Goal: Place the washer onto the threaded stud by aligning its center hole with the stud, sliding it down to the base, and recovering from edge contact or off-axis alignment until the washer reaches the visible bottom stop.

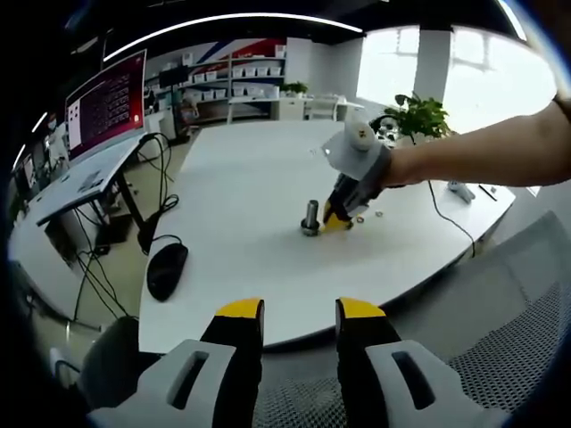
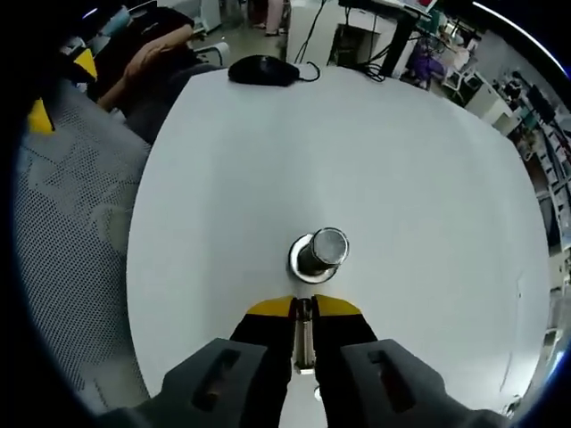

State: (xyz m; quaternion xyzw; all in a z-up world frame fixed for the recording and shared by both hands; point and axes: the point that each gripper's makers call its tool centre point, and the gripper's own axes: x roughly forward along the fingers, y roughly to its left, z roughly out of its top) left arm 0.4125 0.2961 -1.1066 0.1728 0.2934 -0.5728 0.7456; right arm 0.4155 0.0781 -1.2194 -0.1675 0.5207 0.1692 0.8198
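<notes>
At the bottom of the left gripper view, the left tongs (image 1: 300, 314) stand spread and empty, off the white surface (image 1: 250, 187). Mid-frame, the right tongs (image 1: 337, 217) dip beside the threaded stud (image 1: 310, 217); a computer mouse (image 1: 166, 269) lies lower left.

In the right gripper view, the right tongs (image 2: 304, 308) pinch the washer (image 2: 305, 343) edge-on, just below the stud (image 2: 321, 251) at centre. Judging by this, the washer is not yet threaded on; aligning and sliding down remain.

Left tongs (image 1: 299, 312) gape; right tongs (image 2: 303, 307) pinched nearly closed.
</notes>
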